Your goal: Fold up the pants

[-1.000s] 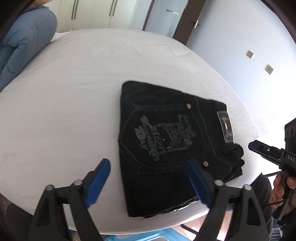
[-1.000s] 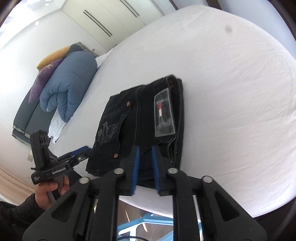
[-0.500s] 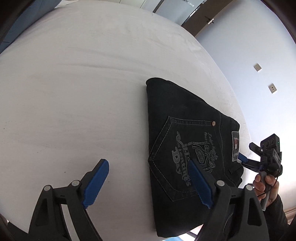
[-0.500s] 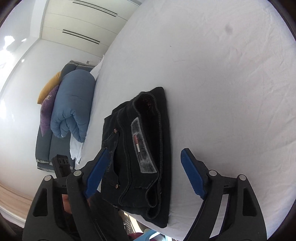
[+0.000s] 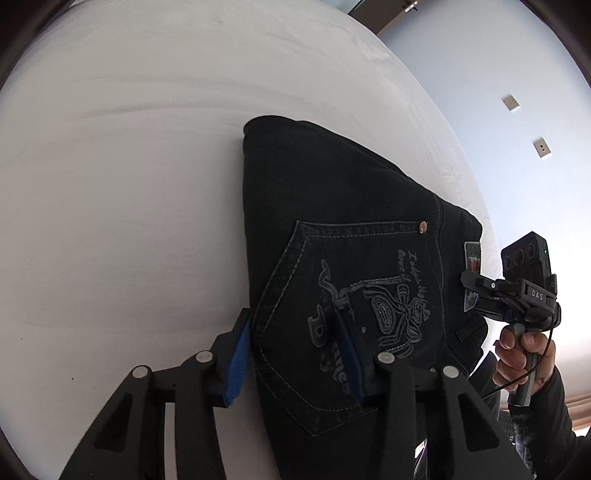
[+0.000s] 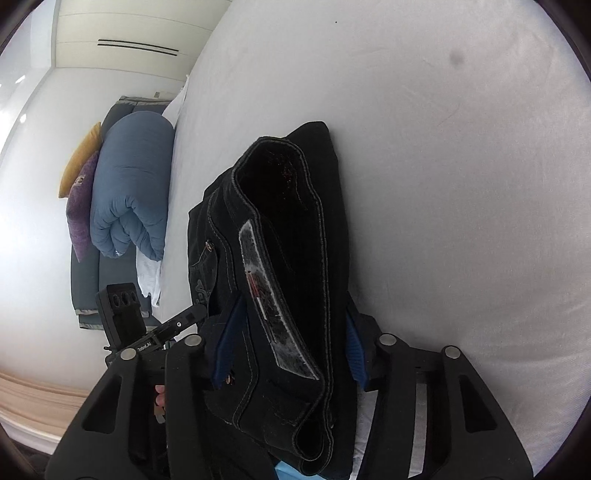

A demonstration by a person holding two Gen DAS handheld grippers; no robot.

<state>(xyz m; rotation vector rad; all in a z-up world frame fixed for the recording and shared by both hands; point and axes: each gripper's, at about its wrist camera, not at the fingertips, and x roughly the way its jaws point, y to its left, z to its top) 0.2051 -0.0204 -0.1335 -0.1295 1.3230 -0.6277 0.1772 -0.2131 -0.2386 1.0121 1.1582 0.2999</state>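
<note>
Black folded pants lie on the white bed, back pocket with grey embroidery facing up. My left gripper straddles the near left edge of the stack and its jaws are closing. One blue pad lies against the fold's side and the other digs into the pocket fabric. In the right wrist view the pants show their waistband end and label. My right gripper is closing on that end, and the stack fills the gap between its pads. The right gripper also shows at the stack's far right.
A rolled blue duvet and purple and yellow pillows lie beyond the bed's far side. A hand holds the right gripper's handle past the bed edge. White wardrobe doors and wall sockets are behind.
Both grippers have come down and forward onto the pants. The left jaws have narrowed from wide apart around the left edge. The right jaws spread wide, then narrowed on the waistband end.
</note>
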